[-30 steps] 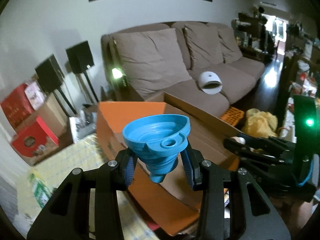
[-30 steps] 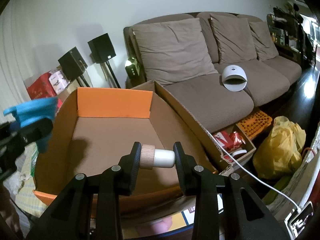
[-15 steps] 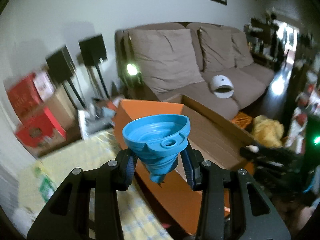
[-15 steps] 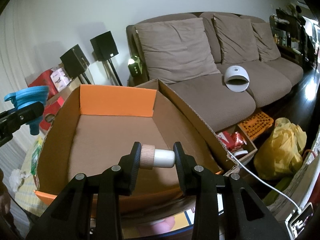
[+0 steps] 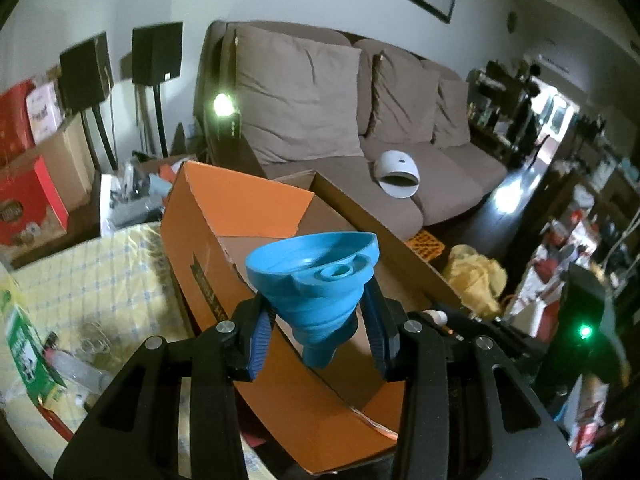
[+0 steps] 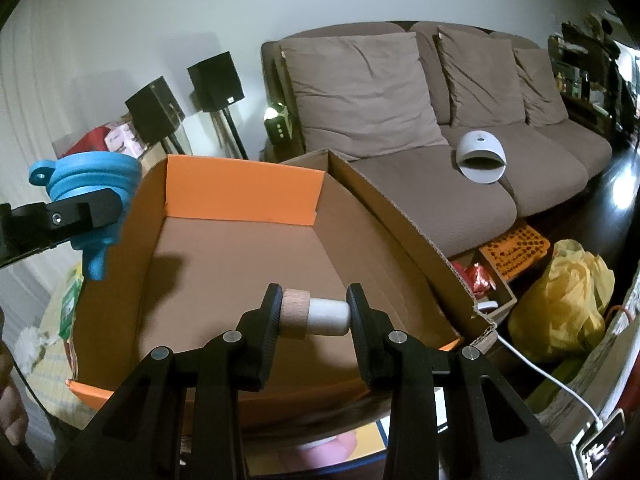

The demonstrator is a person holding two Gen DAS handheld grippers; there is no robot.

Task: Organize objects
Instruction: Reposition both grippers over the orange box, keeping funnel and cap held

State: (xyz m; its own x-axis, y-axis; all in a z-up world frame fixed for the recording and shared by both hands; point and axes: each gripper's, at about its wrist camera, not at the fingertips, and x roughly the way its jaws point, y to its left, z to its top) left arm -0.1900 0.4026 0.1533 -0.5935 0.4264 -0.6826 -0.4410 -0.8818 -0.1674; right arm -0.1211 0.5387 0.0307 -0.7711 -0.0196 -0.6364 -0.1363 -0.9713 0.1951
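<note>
A blue collapsible funnel [image 5: 320,284] sits between the pads of my left gripper [image 5: 318,332], which is shut on it, spout down. It hangs beside the left wall of an open orange cardboard box [image 5: 224,248]. From the right wrist view the funnel [image 6: 90,200] and left gripper [image 6: 68,218] show at the box's [image 6: 244,188] left rim. My right gripper [image 6: 314,314] is shut on a small stopper with a wooden cap and white body [image 6: 312,314], held sideways above the near part of the box's bare brown floor.
A brown sofa [image 6: 400,112] with a white domed device [image 6: 482,158] stands behind the box. Black speakers on stands [image 6: 216,80] and red boxes [image 5: 24,196] are at the left. A yellow bag [image 6: 568,300], a white cable [image 6: 536,372] and clutter lie on the right.
My left gripper has swung left and rolled with the funnel, so the box now lies more to its right. The right gripper and stopper have stayed put.
</note>
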